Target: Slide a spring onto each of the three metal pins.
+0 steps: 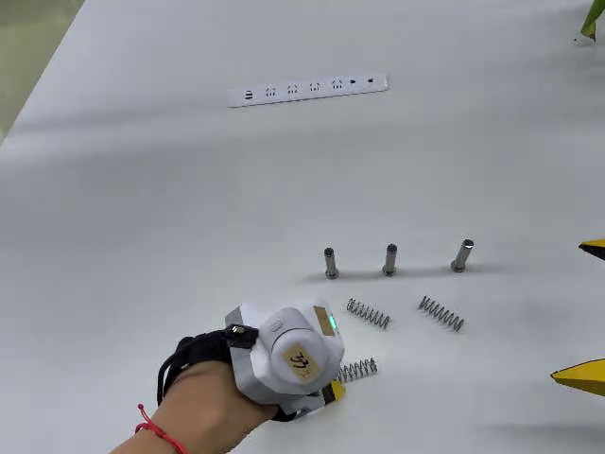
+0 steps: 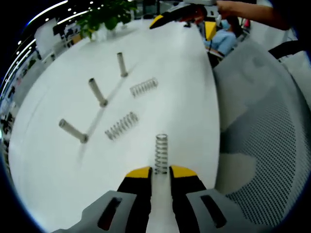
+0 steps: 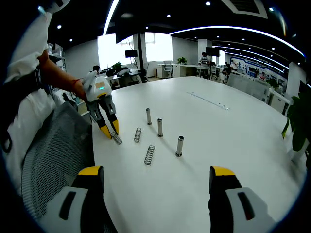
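Three short metal pins (image 1: 331,263) (image 1: 390,259) (image 1: 461,255) stand upright in a row on the white table, all bare. Two springs (image 1: 368,314) (image 1: 441,313) lie loose in front of them. A third spring (image 2: 161,153) lies on the table with its near end between the yellow tips of my left gripper (image 2: 161,171), whose jaws are closed on it. The same gripper (image 1: 333,390) sits low at the table's near edge, held by a hand. My right gripper (image 3: 156,172) is open and holds nothing, well to the right of the pins; its yellow fingertips (image 1: 579,375) reach in from the right edge.
A white power strip (image 1: 307,91) lies on the far part of the table (image 1: 142,208). A grey mesh chair (image 2: 272,145) stands just off the near table edge. A green plant leaf (image 1: 591,24) pokes in at the far right corner.
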`<state>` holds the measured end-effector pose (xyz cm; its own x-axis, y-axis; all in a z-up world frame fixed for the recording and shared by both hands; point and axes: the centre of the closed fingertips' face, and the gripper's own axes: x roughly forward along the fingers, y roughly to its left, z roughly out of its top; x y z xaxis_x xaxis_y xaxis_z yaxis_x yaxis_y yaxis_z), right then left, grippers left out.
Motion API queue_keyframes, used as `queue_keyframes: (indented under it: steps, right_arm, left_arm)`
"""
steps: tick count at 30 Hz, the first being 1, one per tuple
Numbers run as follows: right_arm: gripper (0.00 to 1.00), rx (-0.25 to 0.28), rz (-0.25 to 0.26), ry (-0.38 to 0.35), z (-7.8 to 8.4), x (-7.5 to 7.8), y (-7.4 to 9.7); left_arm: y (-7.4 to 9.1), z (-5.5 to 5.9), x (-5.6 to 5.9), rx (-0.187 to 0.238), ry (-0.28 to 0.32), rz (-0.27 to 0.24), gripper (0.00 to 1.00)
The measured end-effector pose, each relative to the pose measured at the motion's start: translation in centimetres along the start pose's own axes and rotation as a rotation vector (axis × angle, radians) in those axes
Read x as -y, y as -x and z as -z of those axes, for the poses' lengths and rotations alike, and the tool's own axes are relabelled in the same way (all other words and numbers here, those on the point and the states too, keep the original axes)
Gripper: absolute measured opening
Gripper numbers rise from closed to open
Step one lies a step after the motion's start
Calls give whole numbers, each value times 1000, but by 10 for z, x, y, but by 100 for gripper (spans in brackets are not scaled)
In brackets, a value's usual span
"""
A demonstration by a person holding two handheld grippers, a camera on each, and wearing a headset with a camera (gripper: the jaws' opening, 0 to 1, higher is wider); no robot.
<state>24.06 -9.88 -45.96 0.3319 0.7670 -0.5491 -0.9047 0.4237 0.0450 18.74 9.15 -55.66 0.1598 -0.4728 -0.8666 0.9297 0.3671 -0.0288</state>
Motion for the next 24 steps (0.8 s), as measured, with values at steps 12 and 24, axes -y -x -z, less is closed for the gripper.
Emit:
queue_keyframes:
  steps: [12,24]
  right_arm:
    - [90,-5,3,-4,2,-1,0]
    - [90,-11,1,-7,4,-4,-1]
  left_arm:
    - [-2,-3,4,14,17,19,11]
    - [1,-6,6,55,67,28,10]
